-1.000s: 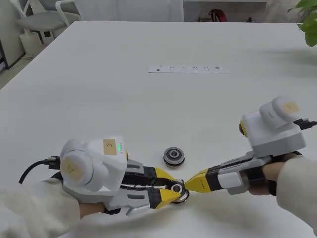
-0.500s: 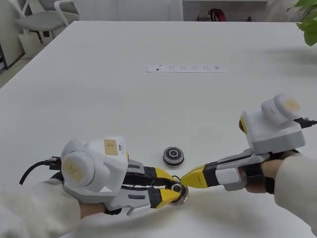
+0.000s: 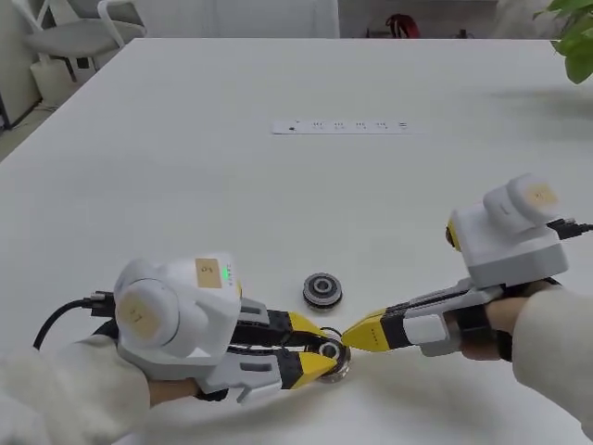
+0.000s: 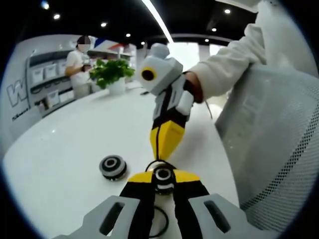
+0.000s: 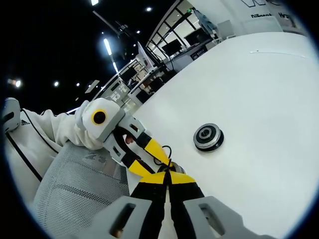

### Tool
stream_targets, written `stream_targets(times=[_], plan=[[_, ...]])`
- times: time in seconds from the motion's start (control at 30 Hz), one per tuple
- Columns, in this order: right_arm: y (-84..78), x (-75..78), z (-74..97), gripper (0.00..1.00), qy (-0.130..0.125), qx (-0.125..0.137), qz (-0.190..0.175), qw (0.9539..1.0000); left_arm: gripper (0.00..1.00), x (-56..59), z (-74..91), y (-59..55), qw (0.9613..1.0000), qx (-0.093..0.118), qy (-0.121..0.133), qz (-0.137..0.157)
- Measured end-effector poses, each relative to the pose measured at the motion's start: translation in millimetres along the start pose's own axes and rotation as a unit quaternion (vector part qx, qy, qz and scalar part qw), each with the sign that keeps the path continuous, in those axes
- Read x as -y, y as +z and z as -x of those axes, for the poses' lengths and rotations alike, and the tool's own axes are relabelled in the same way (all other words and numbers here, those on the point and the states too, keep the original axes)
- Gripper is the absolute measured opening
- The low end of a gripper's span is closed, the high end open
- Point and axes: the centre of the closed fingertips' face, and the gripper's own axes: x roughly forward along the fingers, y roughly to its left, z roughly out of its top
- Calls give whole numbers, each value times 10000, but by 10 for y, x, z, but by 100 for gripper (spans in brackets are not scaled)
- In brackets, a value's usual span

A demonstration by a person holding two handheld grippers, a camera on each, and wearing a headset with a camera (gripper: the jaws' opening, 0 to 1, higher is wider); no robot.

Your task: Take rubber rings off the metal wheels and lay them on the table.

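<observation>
My left gripper (image 3: 324,353) is shut on a small metal wheel (image 3: 333,352) just above the white table (image 3: 278,213); in the left gripper view the wheel (image 4: 163,175) sits between the yellow tips. From the right, my right gripper (image 3: 346,337) meets it tip to tip, its jaws shut on a thin black rubber ring (image 5: 166,151) that loops at the wheel's edge. That ring (image 4: 151,164) also curves around the wheel in the left gripper view. A second wheel (image 3: 321,289) with its black ring on lies flat on the table just beyond the tips, seen again as the wheel (image 5: 208,137).
A white power strip (image 3: 338,127) lies mid-table, far from the grippers. A potted plant (image 3: 579,37) stands at the far right corner and chairs (image 3: 83,37) beyond the far left edge. A thin black loop (image 4: 163,222) shows under the left jaws. A person (image 4: 79,64) stands by the plant.
The right gripper's tips have edged slightly up and away from the held wheel. The left gripper and the loose wheel stay where they were.
</observation>
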Motion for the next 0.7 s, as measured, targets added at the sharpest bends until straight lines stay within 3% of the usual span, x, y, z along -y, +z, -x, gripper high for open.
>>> stream_targets(times=[0.33, 0.7], plan=[[-13, 33, 12, 0, -95, -20, -71, 9999, 18, -8, 14, 32, 9999, -46, 8, -164], [21, 44, 47, 0, -143, 59, -104, 9998, 33, -84, 87, 173, 9998, 152, 133, -58]])
